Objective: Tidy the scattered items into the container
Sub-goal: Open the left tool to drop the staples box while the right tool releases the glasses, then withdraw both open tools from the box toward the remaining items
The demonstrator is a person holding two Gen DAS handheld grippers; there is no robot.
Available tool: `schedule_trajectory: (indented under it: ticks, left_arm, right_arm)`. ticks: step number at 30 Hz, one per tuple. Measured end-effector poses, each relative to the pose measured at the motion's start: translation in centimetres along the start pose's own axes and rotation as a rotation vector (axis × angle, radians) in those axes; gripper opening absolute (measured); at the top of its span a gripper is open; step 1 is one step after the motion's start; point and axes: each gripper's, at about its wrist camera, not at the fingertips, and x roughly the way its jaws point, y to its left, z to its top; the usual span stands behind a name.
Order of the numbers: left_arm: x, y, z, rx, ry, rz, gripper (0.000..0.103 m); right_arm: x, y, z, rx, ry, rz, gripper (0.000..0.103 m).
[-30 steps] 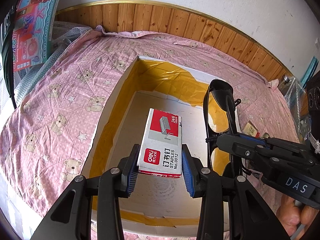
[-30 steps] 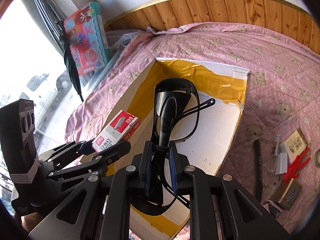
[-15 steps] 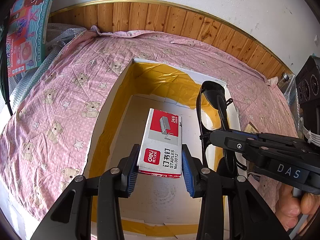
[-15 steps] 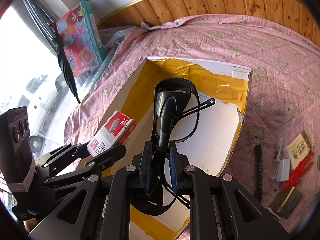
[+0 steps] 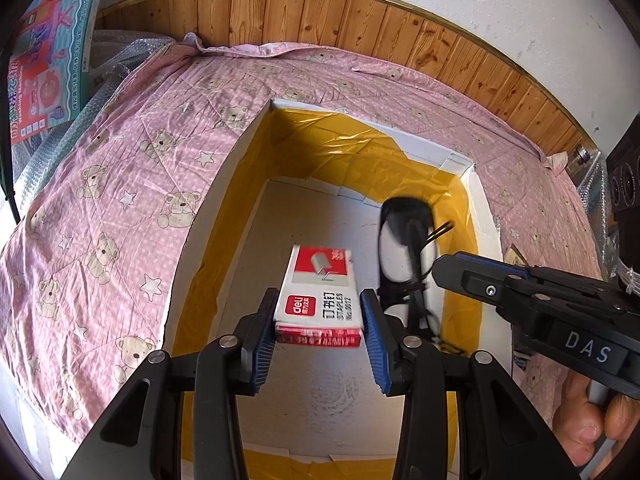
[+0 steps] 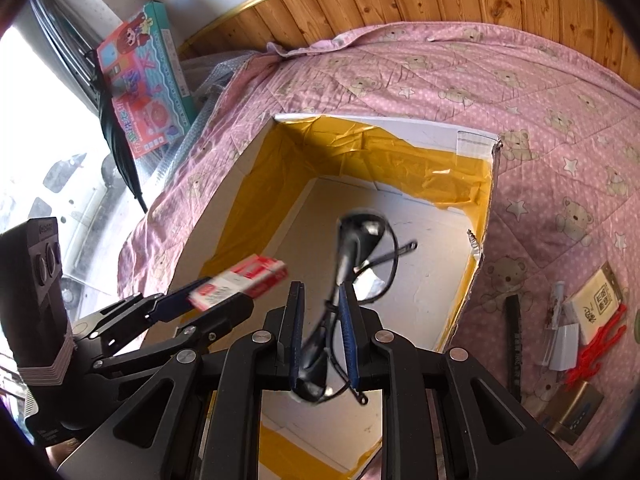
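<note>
A: Left gripper [image 5: 318,314], jaws parted around the small red-and-white cardboard staple box [image 5: 320,300], over the yellow-taped white carton [image 5: 224,184]?
B: Yes. Box seems light, stiff; pinch its long sides. Right gripper [image 6: 320,340] jaws look loose around fragile black-framed glasses [image 6: 352,264]; grip the frame.

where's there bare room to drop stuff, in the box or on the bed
The white cardboard box with yellow tape lining has a bare floor. The pink bear-print bedspread left of it is bare too. Right of the box is crowded: red plastic clip, black stick, small cartons.
</note>
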Motion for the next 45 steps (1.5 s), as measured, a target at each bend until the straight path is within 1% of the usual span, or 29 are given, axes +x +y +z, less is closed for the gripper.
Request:
schedule_trajectory:
  ticks: [3, 6, 11, 14, 18, 23, 27, 35, 45]
  left_arm:
    - [0.4, 0.0, -0.3, 0.002, 0.023, 0.004, 0.051]
    - [0.0, 0.0, -0.7, 0.004, 0.019, 0.007, 0.053]
    - [-0.7, 0.5, -1.5, -0.006, 0.018, 0.016, 0.053]
    - [-1.0, 0.7, -2.1, -0.015, 0.026, 0.008, 0.054]
    - [-2.1, 0.6, -2.8, -0.027, 0.015, -0.006, 0.054]
    - [-3.5, -0.4, -3.7, 0.001, -0.004, -0.008, 0.054]
    - [-4.1, -1.5, -4.5, 0.025, -0.003, -0.003, 0.054]
    - [-5.4, -4.1, -6.2, 0.070, -0.008, 0.000, 0.054]
    - [-7.0, -7.9, -7.7, 0.133, -0.027, 0.002, 0.054]
  right_arm:
    - [-0.3, 0.1, -0.4, 0.006, -0.012, 0.011, 0.023]
    - [-1.0, 0.2, -1.2, 0.016, -0.029, 0.040, 0.024]
    - [-2.4, 0.4, -3.5, 0.035, -0.058, 0.077, 0.026]
    - [-2.9, 0.3, -4.8, 0.047, -0.061, 0.097, 0.026]
    - [-3.8, -0.1, -6.4, 0.062, -0.074, 0.113, 0.026]
    - [-5.1, -0.4, -7.6, 0.066, -0.095, 0.130, 0.026]
    - [-6.2, -0.2, -8.4, 0.056, -0.112, 0.152, 0.026]
    - [-7.7, -0.4, -10.6, 0.054, -0.121, 0.182, 0.026]
    - [-10.0, -2.0, -13.1, 0.075, -0.154, 0.204, 0.026]
